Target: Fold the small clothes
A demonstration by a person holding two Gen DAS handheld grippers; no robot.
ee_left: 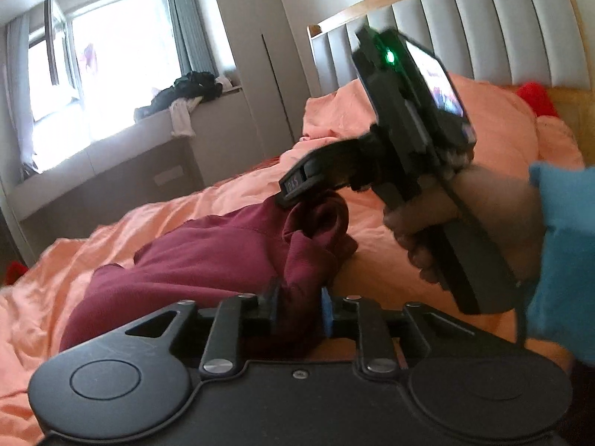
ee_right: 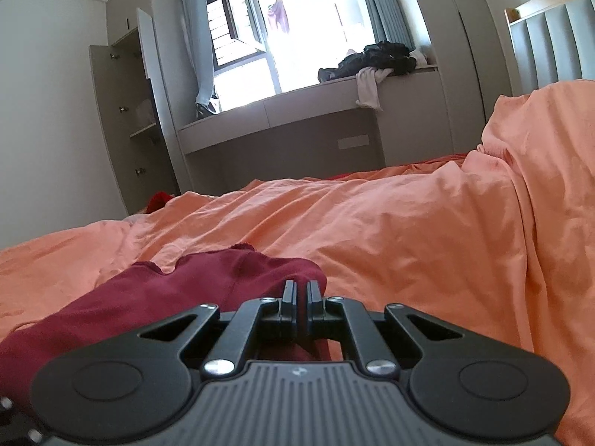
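Left gripper at bottom centre — jaws closed on bunched fold of maroon garment. Garment spread over orange duvet, raised at right edge. Right gripper enters from right, fingertips pinching garment's upper bunch. Right hand wraps handle — blue sleeve at wrist. Green indicator lit on gripper body. Grey padded headboard behind. Dark clothes pile on window ledge.

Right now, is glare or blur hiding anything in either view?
Left wrist view: window blown out, right gripper motion-blurred, garment readable. Right wrist view: window overexposed too, but garment and fingers sharp; fisheye bends the edges.
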